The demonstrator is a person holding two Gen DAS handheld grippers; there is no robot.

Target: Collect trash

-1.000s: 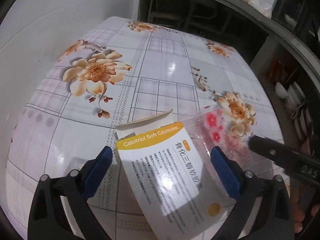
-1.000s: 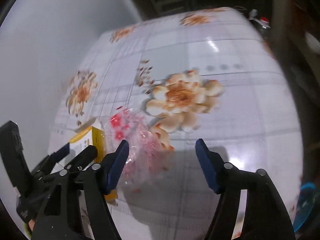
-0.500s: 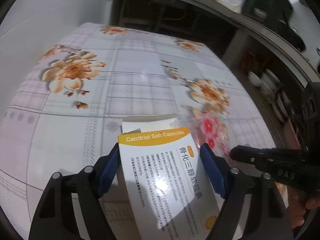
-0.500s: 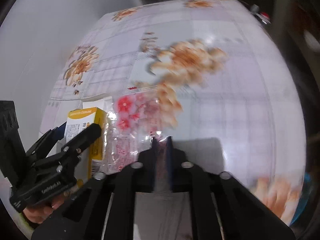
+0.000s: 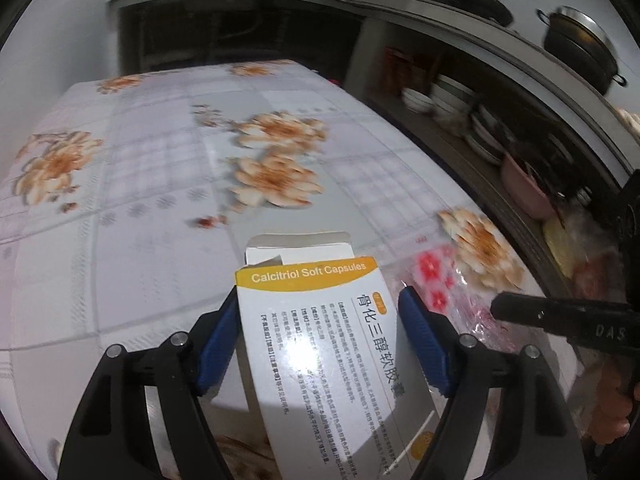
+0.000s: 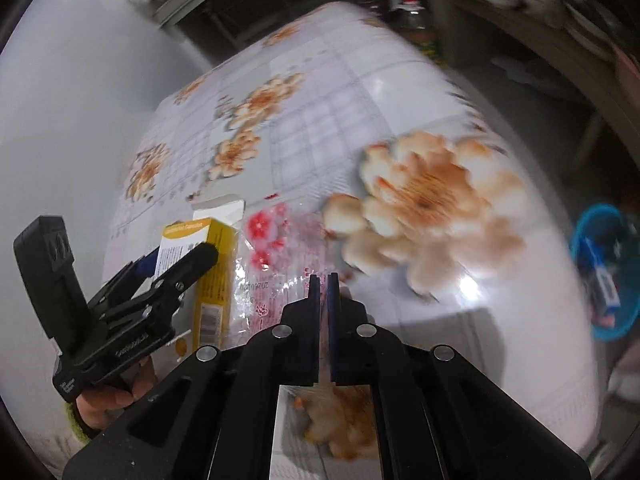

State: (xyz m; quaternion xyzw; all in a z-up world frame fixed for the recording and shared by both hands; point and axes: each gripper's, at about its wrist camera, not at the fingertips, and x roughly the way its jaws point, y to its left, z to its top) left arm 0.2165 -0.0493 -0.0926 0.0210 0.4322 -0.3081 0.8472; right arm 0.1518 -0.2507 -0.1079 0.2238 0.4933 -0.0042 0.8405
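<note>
Both grippers have closed since a second ago: the left gripper point(image 5: 320, 332) now squeezes the medicine box point(image 5: 332, 352), the right gripper point(image 6: 323, 280) pinches the clear wrapper point(image 6: 280, 264) ahead, both lifted but not yet binned.

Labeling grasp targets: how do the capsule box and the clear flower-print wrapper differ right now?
The capsule box is rigid, opaque white-and-yellow card with its top flap open; the flower-print wrapper is thin, crinkled and see-through. The box sits between the left gripper fingers; the wrapper's edge is pinched by the right gripper. Both are held side by side over the floral table.
</note>
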